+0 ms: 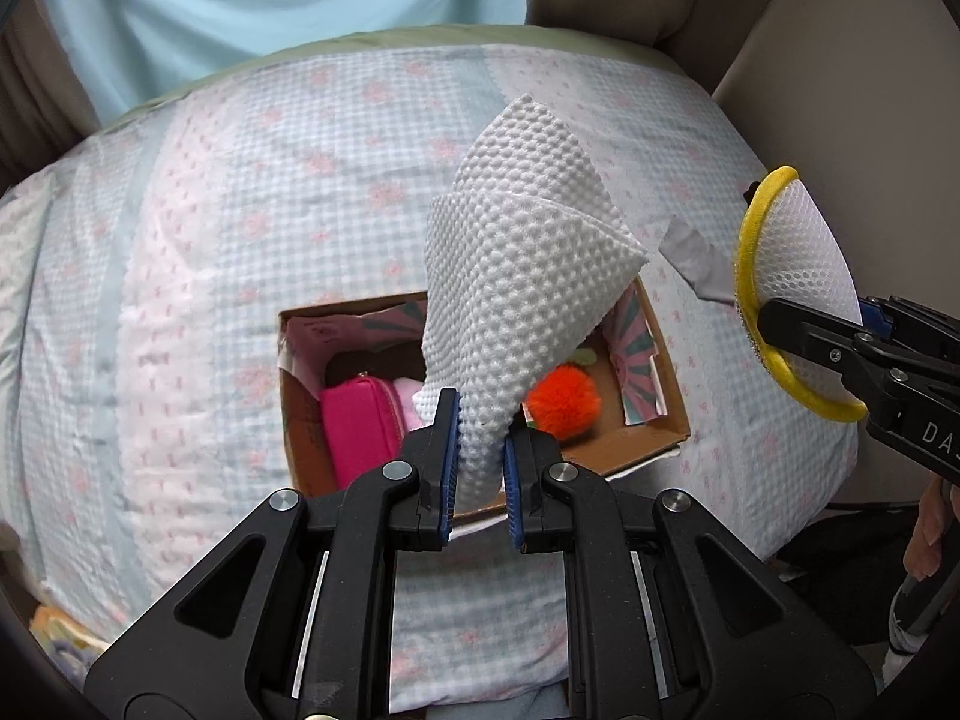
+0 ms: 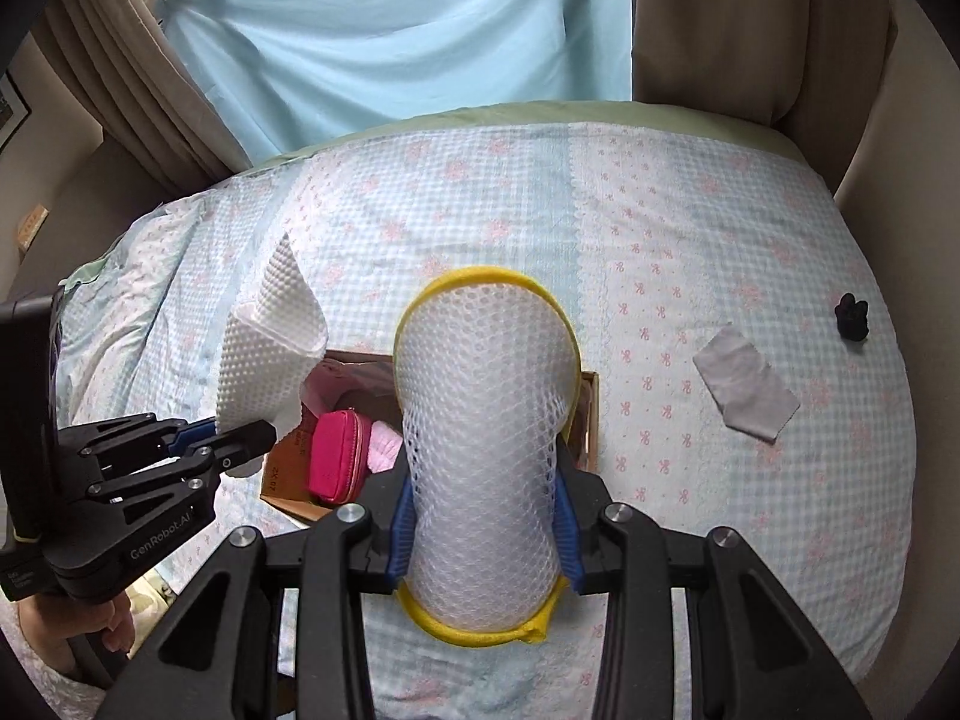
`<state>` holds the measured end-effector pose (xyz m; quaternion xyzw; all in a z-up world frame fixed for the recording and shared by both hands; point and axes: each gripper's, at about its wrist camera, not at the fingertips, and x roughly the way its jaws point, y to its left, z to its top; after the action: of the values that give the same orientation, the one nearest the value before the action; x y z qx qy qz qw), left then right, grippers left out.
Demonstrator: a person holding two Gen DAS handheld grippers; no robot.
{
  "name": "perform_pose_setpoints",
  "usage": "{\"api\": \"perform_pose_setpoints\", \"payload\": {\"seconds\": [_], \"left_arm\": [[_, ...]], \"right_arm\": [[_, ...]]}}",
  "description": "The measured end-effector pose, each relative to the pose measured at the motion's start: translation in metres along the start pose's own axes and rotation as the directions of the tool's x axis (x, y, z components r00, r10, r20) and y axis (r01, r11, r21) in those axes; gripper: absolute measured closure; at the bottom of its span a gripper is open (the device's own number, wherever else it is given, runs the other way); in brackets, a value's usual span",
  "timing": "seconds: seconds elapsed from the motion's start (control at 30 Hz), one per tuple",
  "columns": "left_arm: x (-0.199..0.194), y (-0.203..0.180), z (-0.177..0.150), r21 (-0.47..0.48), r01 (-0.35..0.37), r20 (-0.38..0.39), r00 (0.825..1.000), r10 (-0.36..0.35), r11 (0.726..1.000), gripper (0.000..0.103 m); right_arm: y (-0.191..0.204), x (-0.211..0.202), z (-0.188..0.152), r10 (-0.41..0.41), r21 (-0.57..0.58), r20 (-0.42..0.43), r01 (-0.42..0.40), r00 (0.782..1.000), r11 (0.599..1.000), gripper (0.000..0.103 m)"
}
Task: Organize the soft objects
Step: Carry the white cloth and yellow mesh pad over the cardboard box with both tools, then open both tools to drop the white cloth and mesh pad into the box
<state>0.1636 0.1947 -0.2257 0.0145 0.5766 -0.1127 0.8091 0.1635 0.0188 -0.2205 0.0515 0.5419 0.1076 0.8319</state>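
Left gripper (image 1: 483,456) pinching the bottom corner of a white bumpy cloth (image 1: 528,276), blue pads (image 1: 451,450) pressed into it from both sides. Cloth stands up and fans out above the fingers, held in the air over the cardboard box (image 1: 660,372). From the right wrist view the same cloth (image 2: 270,336) hangs at the box's left edge, left gripper (image 2: 240,438) clamped on its lower end.

Right gripper (image 2: 485,516) squeezing a white mesh bag with a yellow rim (image 2: 486,420) around its middle; the mesh bulges above and below the pads, yellow rim visible at top and bottom. Bag is lifted, in front of the box's right half. In the left wrist view the bag (image 1: 792,264) sits to the right of the box, off the bed, right gripper (image 1: 798,336) closed on it.

Box (image 2: 591,420) rests on the bed (image 2: 660,240), open top. Inside: pink zip pouch (image 1: 360,426) on the left, pale pink soft item (image 1: 408,408) just beside it, orange fluffy ball (image 1: 564,402) toward the right. Patterned paper lines the inner walls.

Further right on the bed: flat grey cloth (image 2: 747,381), well apart from the box. Beyond that, small black object (image 2: 852,318) near the bed's right edge; can't tell what it is.

Far end: light blue sheet (image 2: 420,30) hanging behind the bed, beige curtains (image 2: 708,18) on both sides.
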Motion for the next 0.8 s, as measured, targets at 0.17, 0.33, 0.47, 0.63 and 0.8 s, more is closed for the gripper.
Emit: {"api": "perform_pose_setpoints", "payload": {"seconds": [0.17,0.33,0.47,0.63,0.8], "left_arm": [[0.036,0.032,-0.007,-0.001,0.023,-0.091,0.996,-0.023,1.000,0.092],[0.071,0.041,-0.018,0.026,0.039,-0.176,0.984,-0.034,0.999,0.092],[0.100,0.046,-0.025,0.023,0.037,-0.239,0.971,-0.030,0.999,0.092],[0.117,0.042,-0.020,0.068,0.030,-0.266,0.964,-0.011,0.997,0.092],[0.124,0.032,-0.005,0.161,0.007,-0.258,0.966,0.035,0.987,0.066]], "right_arm": [[0.017,0.043,-0.007,0.020,0.075,-0.092,-0.013,0.996,0.997,0.068],[0.020,0.078,-0.016,0.039,0.148,-0.179,-0.012,0.983,0.989,0.068],[0.015,0.105,-0.024,0.060,0.188,-0.242,-0.014,0.968,0.982,0.068],[0.002,0.127,-0.019,0.079,0.254,-0.281,-0.005,0.957,0.967,0.065],[-0.010,0.138,-0.007,0.084,0.309,-0.285,0.009,0.955,0.951,0.048]]}}
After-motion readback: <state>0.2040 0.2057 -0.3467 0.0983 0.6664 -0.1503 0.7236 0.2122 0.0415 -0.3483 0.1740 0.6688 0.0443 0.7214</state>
